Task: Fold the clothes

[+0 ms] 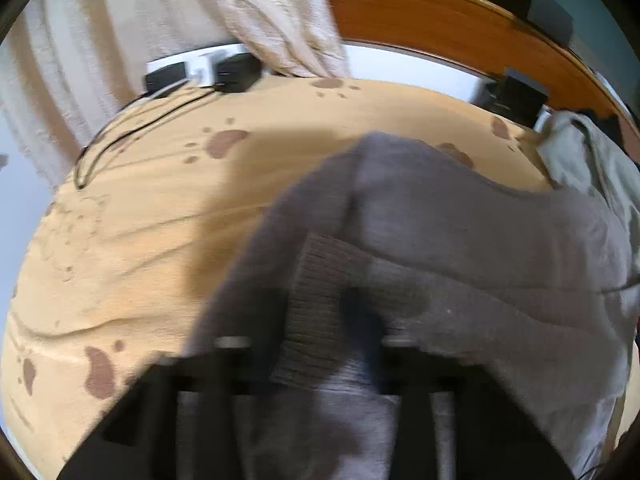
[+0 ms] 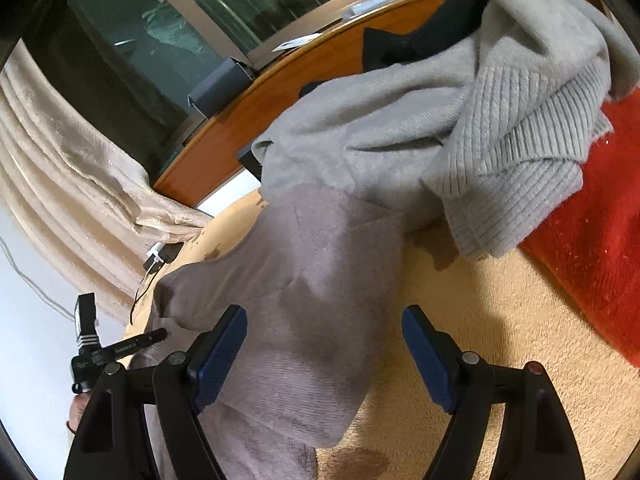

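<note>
A mauve-grey knit sweater [image 1: 460, 232] lies partly folded on a tan blanket [image 1: 140, 220]. In the blurred left wrist view my left gripper [image 1: 316, 320] is closed around its ribbed cuff [image 1: 320, 300]. The sweater also shows in the right wrist view [image 2: 312, 288], running between the fingers of my right gripper [image 2: 324, 344]. That gripper is wide open and hovers over the folded sleeve, its blue pads [image 2: 220, 356] apart from the cloth. The left gripper's body [image 2: 88, 344] shows at the left edge of that view.
A light grey ribbed sweater [image 2: 480, 120] is heaped at the back right, with a black garment [image 2: 420, 36] behind it. A red blanket [image 2: 600, 220] lies at the right. A wooden headboard [image 1: 440, 16], cream curtain [image 1: 160, 8] and a power strip with cables [image 1: 200, 72] border the bed.
</note>
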`<state>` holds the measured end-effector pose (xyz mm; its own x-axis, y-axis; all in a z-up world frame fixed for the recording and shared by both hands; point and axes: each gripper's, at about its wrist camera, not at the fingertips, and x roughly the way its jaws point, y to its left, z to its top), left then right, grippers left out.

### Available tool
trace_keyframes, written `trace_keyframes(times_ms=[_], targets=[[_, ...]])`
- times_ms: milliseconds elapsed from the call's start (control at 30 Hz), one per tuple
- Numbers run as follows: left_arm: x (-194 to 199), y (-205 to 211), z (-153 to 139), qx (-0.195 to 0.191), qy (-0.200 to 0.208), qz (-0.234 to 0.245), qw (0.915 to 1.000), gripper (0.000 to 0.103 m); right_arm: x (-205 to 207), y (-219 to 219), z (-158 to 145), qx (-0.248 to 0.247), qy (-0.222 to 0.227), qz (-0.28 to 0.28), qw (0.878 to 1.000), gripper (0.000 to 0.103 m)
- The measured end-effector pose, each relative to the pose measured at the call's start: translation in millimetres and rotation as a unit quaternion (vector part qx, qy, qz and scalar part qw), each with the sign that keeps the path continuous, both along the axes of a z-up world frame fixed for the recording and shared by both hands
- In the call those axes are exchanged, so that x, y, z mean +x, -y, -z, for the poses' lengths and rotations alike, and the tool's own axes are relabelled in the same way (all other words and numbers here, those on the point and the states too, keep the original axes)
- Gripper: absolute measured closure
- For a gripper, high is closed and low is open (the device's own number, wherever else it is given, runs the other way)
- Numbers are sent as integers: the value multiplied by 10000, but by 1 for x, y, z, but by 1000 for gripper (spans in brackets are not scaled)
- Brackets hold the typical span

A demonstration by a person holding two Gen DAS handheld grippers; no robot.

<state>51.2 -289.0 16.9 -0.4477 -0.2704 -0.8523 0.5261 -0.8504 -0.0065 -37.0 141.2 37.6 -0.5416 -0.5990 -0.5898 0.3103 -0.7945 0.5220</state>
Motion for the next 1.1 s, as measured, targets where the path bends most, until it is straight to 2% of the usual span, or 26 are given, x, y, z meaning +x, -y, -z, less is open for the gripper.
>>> trace_keyframes(times_ms=[67, 167, 367, 533, 633, 700, 733, 800, 867, 967, 1067, 1100], targets=[[5, 9, -1, 192, -99, -102, 9997, 90, 2, 1, -2, 35, -91, -2, 10000, 21], [15, 18, -4, 308, -236, -240, 9990, 93, 4, 0, -6, 88, -212, 32, 9997, 21], [24, 28, -16, -217, -312, -482, 9981, 93, 5, 0, -8, 170, -335, 111, 9992, 21], [16, 19, -7, -551, 81, -141, 9983, 87, 6, 8, -7, 345, -438, 13, 9984, 21], [19, 16, -8, -612, 100, -94, 9980, 74, 16, 24, -12, 574, -768, -298, 9949, 21], [26, 19, -14, -579, 14, -148, 9982, 58, 23, 39, -14, 754, -978, -638, 9903, 21], [28, 20, -17, -580, -38, -184, 9981, 53, 26, 45, -15, 832, -1055, -801, 9877, 21], [32, 21, -22, -590, -119, -231, 9979, 33, 30, 60, -10, 1002, -1011, -1193, 9826, 21], [37, 23, -27, -688, -136, -267, 9972, 25, 31, 72, -1, 1230, -897, -1493, 9770, 21], [44, 26, -30, -711, -125, -321, 9969, 23, 26, 89, 17, 1834, -549, -1731, 9661, 18], [53, 32, -31, -532, -141, -388, 9977, 23, 28, 94, 19, 1881, -551, -2003, 9599, 0], [58, 34, -32, -441, -167, -416, 9980, 23, 29, 96, 20, 1938, -570, -2039, 9579, 1]])
